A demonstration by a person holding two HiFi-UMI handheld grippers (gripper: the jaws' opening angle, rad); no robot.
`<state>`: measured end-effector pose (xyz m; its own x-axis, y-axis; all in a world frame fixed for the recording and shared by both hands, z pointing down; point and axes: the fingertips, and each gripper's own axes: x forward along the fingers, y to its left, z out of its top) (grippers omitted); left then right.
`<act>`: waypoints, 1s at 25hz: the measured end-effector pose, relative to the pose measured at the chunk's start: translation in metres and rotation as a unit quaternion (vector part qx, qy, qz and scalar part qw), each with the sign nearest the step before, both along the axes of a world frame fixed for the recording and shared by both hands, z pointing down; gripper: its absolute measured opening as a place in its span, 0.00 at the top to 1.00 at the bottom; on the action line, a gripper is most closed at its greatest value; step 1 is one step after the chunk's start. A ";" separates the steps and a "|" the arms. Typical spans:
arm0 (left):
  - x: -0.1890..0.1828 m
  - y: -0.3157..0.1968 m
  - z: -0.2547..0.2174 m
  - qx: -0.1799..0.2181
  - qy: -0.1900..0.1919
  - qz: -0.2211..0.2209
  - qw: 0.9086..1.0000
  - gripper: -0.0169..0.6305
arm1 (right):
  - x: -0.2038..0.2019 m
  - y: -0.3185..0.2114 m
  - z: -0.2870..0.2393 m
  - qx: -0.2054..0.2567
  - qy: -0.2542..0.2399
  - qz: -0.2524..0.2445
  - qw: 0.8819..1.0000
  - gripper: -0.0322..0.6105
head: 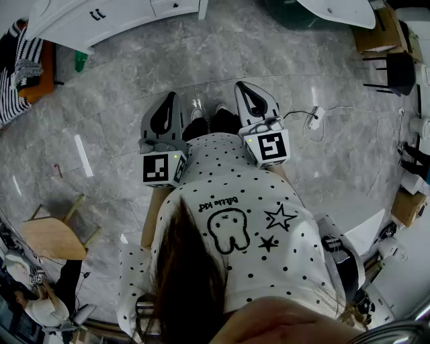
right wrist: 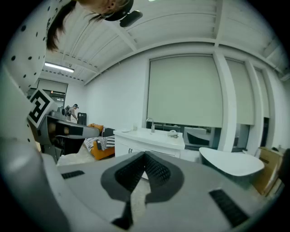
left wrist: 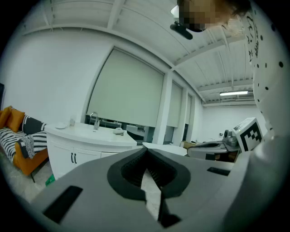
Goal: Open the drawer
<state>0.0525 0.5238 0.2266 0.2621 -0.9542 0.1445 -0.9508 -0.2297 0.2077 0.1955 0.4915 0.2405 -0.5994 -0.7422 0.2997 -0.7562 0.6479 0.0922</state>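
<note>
A white cabinet [head: 101, 19] with a sink top stands across the grey floor at the upper left of the head view. It has two black door handles [head: 98, 14] and drawer fronts [head: 176, 7] beside them. I hold both grippers in front of my body, well short of the cabinet and touching nothing. My left gripper [head: 172, 96] has its jaws together with nothing between them, and so does my right gripper [head: 240, 85]. The left gripper view shows shut tips [left wrist: 146, 149] with the cabinet [left wrist: 77, 154] far behind. In the right gripper view the shut tips [right wrist: 145, 155] point at the cabinet [right wrist: 147, 141].
An orange sofa with striped cushions [head: 27, 60] stands left of the cabinet. There is a wooden chair [head: 57, 232] at my left, a white table [head: 336, 10] at the far right, a power strip with a cable [head: 314, 117] on the floor, and boxes [head: 376, 30].
</note>
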 end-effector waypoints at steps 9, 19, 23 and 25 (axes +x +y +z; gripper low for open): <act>0.000 -0.012 0.002 0.001 -0.007 -0.005 1.000 0.97 | 0.002 -0.010 0.003 0.003 -0.003 -0.002 1.000 0.93; -0.010 -0.015 0.004 -0.008 -0.003 -0.008 1.000 0.97 | -0.010 -0.013 0.003 -0.006 -0.019 -0.015 1.000 0.93; -0.015 -0.014 0.006 -0.015 0.006 -0.004 1.000 0.97 | -0.015 -0.011 0.006 -0.014 -0.033 -0.016 0.999 0.93; -0.015 -0.014 0.008 -0.019 0.006 -0.004 1.000 0.97 | -0.013 -0.012 0.007 -0.017 -0.038 -0.015 0.999 0.93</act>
<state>0.0374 0.5097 0.2345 0.2556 -0.9505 0.1768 -0.9502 -0.2133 0.2272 0.1823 0.4791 0.2479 -0.6432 -0.7136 0.2777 -0.7402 0.6722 0.0130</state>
